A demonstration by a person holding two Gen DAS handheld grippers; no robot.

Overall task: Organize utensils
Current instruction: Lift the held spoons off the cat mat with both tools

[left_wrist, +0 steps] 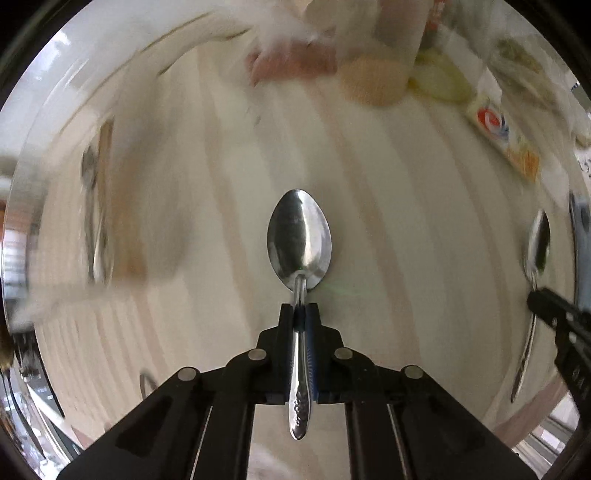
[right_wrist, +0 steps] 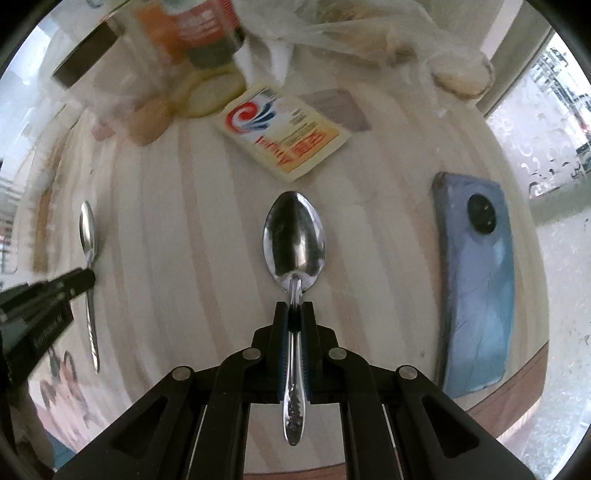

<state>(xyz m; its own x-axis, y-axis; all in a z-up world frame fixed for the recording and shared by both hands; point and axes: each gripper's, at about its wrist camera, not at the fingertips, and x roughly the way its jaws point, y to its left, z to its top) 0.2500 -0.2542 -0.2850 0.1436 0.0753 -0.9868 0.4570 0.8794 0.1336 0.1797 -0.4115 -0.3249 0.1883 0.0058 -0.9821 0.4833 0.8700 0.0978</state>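
My left gripper (left_wrist: 299,307) is shut on the handle of a steel spoon (left_wrist: 299,240), bowl pointing forward, held above the striped pale wooden table (left_wrist: 388,221). My right gripper (right_wrist: 294,305) is shut on a second steel spoon (right_wrist: 294,240) the same way. Each gripper and its spoon show at the edge of the other view: the right gripper's spoon in the left wrist view (left_wrist: 537,247), the left gripper's spoon in the right wrist view (right_wrist: 88,236). The left wrist view is blurred by motion.
A blue phone (right_wrist: 476,284) lies at the right near the table edge. A yellow packet (right_wrist: 284,129) lies ahead. Behind it are a jar with an orange label (right_wrist: 192,29), plastic bags (right_wrist: 351,29) and round pale items (right_wrist: 151,122). A blurred wooden holder (left_wrist: 110,206) is at the left.
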